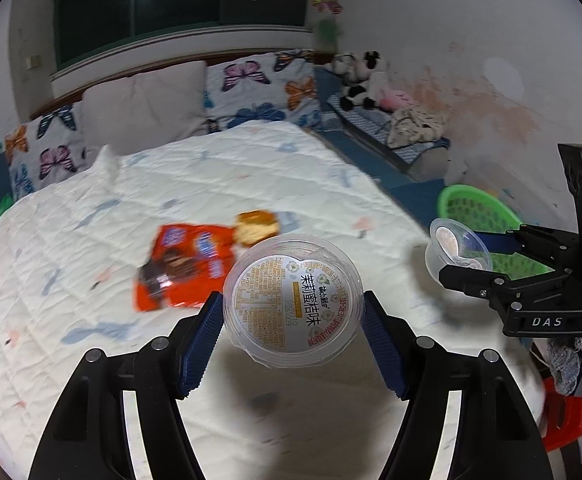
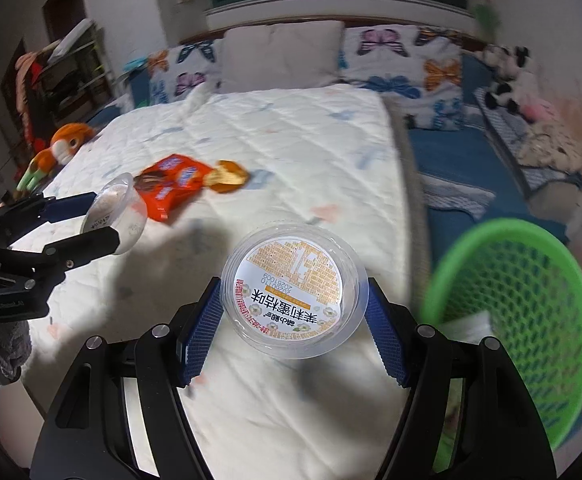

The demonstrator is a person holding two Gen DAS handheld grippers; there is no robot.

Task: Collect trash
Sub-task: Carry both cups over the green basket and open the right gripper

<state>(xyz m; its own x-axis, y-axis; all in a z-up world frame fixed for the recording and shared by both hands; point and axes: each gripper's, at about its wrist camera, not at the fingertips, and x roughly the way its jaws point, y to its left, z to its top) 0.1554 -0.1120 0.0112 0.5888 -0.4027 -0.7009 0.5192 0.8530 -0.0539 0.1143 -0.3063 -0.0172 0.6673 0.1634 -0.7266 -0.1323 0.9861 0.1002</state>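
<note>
Pinching a jelly cup [image 1: 293,300] [image 2: 294,294] each, both tools hover over the quilted bed [image 1: 219,176], seemingly a bedroom.

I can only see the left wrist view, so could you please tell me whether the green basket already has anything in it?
Observer: Yes, the green basket holds something pale near its bottom, too blurred to name.
Operator: Thanks. Do both pads of the right gripper sit on its cup?
Observer: Yes, a blue pad presses against each side of the right cup.
Operator: Is anything lying at the left edge of the bed?
Observer: An orange plush toy lies there, beyond the orange wrapper.
</note>
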